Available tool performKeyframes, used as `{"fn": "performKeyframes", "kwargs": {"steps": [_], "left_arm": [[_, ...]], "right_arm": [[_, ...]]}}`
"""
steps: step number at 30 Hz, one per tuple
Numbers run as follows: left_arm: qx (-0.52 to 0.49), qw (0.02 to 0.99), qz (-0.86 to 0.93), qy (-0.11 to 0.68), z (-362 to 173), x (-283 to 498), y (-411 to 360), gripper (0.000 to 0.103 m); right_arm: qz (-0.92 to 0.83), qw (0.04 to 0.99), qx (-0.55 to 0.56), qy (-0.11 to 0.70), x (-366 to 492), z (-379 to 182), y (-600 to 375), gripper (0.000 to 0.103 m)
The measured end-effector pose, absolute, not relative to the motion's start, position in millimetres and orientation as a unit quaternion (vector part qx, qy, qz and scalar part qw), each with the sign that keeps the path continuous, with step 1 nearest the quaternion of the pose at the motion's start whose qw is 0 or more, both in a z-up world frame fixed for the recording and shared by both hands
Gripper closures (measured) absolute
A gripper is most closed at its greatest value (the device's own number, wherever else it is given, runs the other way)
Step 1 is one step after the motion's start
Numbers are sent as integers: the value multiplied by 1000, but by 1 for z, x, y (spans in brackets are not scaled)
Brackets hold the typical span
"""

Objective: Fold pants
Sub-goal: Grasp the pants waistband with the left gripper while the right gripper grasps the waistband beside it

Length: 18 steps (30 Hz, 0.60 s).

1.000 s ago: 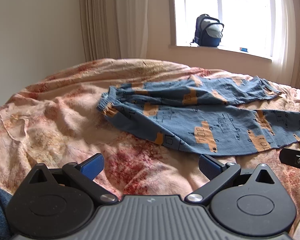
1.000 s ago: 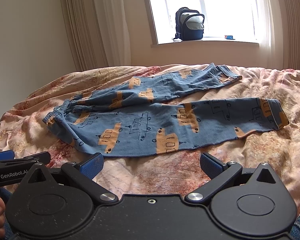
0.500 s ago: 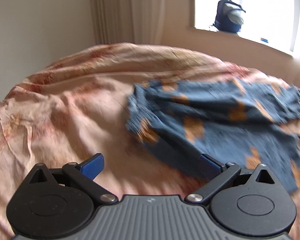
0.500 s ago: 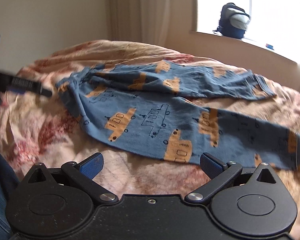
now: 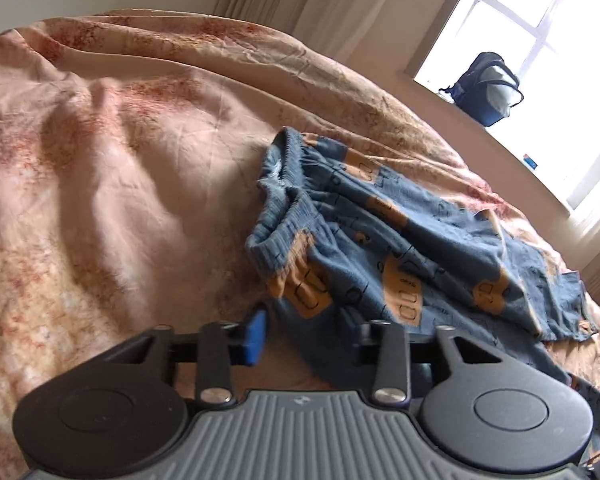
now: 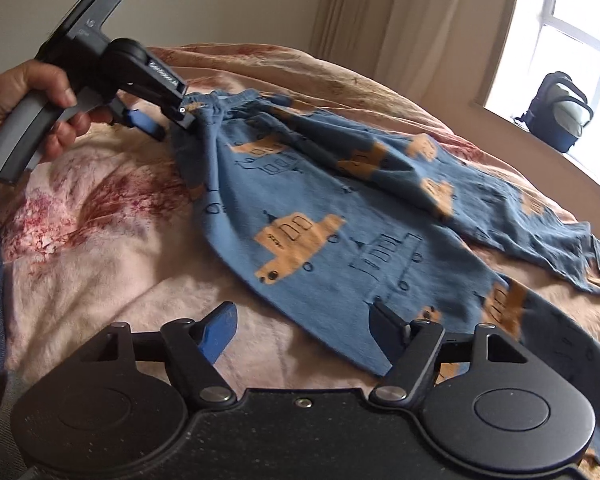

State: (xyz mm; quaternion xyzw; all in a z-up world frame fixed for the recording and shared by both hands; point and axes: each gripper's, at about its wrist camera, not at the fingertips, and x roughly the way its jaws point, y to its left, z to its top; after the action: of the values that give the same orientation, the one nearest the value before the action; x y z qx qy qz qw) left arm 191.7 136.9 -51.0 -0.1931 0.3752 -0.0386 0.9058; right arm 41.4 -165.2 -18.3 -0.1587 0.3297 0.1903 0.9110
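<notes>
The left gripper (image 6: 172, 120) points downward, its jaws closing with the waistband of the pants (image 6: 340, 216) between them; whether the pads already press on it cannot be told. A bare hand (image 6: 24, 100) wraps its handle, fingers curled round the grip. The right gripper (image 6: 300, 328) tilts downward too, its jaws closing, the pants' edge lying between the blue fingers (image 6: 218, 330), not pressed.

the pants (image 6: 340, 216) lie spread on the bed (image 6: 112, 240), waistband to the left, legs running right toward the window (image 6: 580, 20). a backpack (image 6: 560, 120) sits on the sill behind them.
</notes>
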Motion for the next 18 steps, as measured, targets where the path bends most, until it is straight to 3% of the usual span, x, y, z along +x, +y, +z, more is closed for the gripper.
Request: {"fn": "performKeyframes", "kwargs": {"steps": [2,3,5,6,9,13,18], "left_arm": [[-195,906,-48,373,-52,194,136,92],[-191,907,-46,372,-52,194,136,98],[-187,911,-47,365,-51,192,134,101],[-184,914,-48,359,-48,190,133,101],[-167,924,-37,342,-39,185,131,102],[-173,919,-6,355,-29,178,139,102],[-162,914,29,372,-13,151,152,102]], "right_arm": [[193,909,-165,331,46,-23,-159,44],[193,908,-167,332,47,-26,-157,49],[191,909,-165,332,47,-29,-154,52],[191,910,-163,331,46,-29,-153,59],[187,912,-173,322,43,-29,-150,96],[187,916,-172,309,38,-23,-150,103],[200,922,-161,289,26,-5,-152,103]]}}
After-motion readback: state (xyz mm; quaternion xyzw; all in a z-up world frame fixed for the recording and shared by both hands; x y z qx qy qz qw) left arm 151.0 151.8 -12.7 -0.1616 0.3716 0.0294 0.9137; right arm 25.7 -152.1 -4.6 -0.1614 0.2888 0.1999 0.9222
